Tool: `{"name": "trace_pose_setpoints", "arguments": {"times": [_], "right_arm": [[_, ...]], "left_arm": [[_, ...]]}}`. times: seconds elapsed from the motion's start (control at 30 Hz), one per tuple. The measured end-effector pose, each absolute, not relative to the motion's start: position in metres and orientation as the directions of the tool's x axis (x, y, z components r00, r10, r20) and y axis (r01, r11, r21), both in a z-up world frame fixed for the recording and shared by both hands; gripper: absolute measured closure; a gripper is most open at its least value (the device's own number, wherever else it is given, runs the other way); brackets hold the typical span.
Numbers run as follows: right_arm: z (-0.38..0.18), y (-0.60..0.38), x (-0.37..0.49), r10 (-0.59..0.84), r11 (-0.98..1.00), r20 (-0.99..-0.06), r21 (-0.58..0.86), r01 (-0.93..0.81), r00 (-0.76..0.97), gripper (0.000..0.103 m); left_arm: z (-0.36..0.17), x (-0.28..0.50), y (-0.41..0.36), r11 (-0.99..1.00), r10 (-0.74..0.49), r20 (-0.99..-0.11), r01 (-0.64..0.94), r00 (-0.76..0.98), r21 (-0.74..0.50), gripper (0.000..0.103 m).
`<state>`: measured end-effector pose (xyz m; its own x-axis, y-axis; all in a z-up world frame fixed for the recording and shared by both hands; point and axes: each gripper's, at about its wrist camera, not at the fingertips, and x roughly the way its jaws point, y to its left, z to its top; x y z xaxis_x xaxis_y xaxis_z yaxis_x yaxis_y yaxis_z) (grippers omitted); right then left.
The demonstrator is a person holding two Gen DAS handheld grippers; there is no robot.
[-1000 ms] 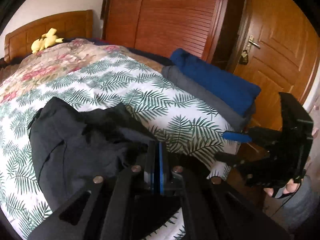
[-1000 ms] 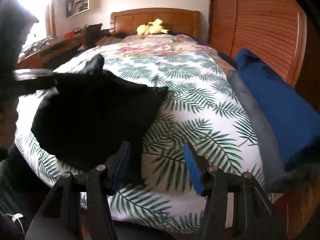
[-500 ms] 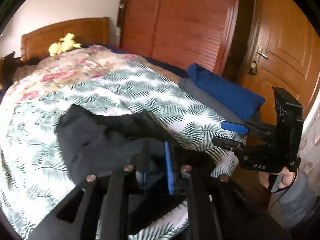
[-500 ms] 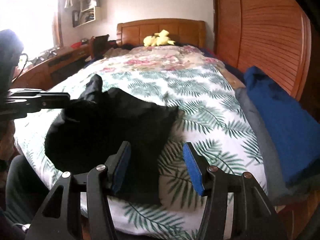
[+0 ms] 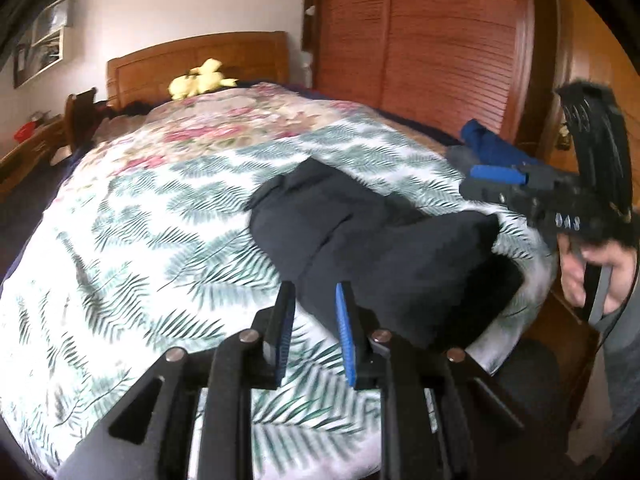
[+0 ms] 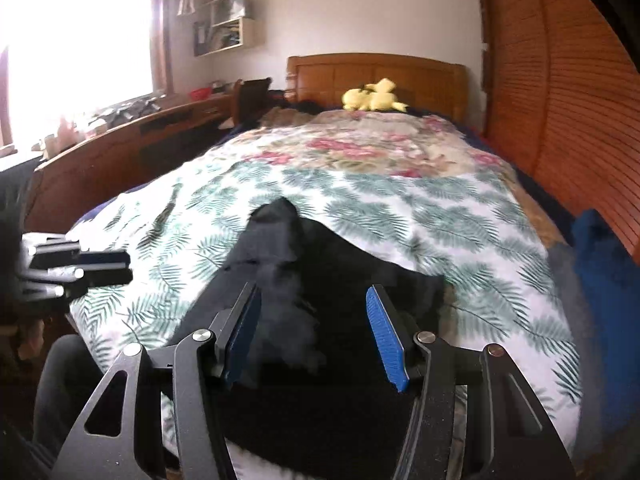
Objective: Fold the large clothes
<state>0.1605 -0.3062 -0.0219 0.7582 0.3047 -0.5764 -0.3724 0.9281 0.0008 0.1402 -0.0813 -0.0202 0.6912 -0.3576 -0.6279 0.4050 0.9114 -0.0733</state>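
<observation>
Dark garment [image 5: 384, 248], one piece only, lies bunched near the foot of the bed, on the fern-print quilt [image 5: 132, 240]. It is black or very dark grey; I cannot tell what kind of clothing it is. Its shape is an uneven heap with one pointed flap toward the headboard [image 6: 376, 72], not a neat rectangle, so I judge the folding as only partly done: some layers seem already laid over each other, but the edges are not aligned and the final tidy fold is left to do.

The left gripper [image 5: 312, 328] hovers above the near edge of the cloth; its jaws are opening, with a narrow gap between the blue pads, and no fabric is caught in the gap. The right gripper [image 6: 312, 332] has its fingers well apart over the middle of the garment and holds nothing.

By count: two grippers, one garment in work, one bed. At the bed's side near the slatted wardrobe [image 5: 448, 52] lie two more folded textiles, a blue one [image 5: 492, 150] on a grey one [image 6: 564, 280]. One yellow plush toy [image 6: 374, 96] sits by the headboard.
</observation>
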Motion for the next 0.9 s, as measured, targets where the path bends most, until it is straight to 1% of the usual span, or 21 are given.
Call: {"name": "trace_pose_setpoints", "arguments": {"times": [0.13,0.3,0.53,0.73,0.9], "right_arm": [[-0.033,-0.287,0.190,0.330,0.920,-0.618,0.041,-0.390,0.713,0.047],[-0.050,-0.282,0.213,0.314,0.924,-0.668,0.051,-0.379,0.675,0.047],[-0.081,-0.287,0.220,0.319,0.921,-0.746,0.098,-0.378,0.585,0.047],[-0.098,-0.293,0.220,0.336,0.919,-0.777,0.145,-0.368,0.533,0.047],[-0.105,-0.302,0.223,0.313,0.931,-0.789,0.144,-0.336,0.529,0.047]], "left_arm": [[-0.034,0.135,-0.061,0.926,-0.330,-0.630,0.370,0.704,-0.072,0.085],[-0.051,0.125,-0.036,0.946,-0.282,-0.630,0.319,0.723,-0.056,0.085],[-0.070,0.110,-0.011,0.960,-0.249,-0.639,0.270,0.728,-0.067,0.085],[-0.072,0.106,-0.001,0.966,-0.240,-0.632,0.249,0.737,-0.077,0.085],[-0.068,0.104,0.003,0.967,-0.240,-0.621,0.242,0.746,-0.082,0.084]]}}
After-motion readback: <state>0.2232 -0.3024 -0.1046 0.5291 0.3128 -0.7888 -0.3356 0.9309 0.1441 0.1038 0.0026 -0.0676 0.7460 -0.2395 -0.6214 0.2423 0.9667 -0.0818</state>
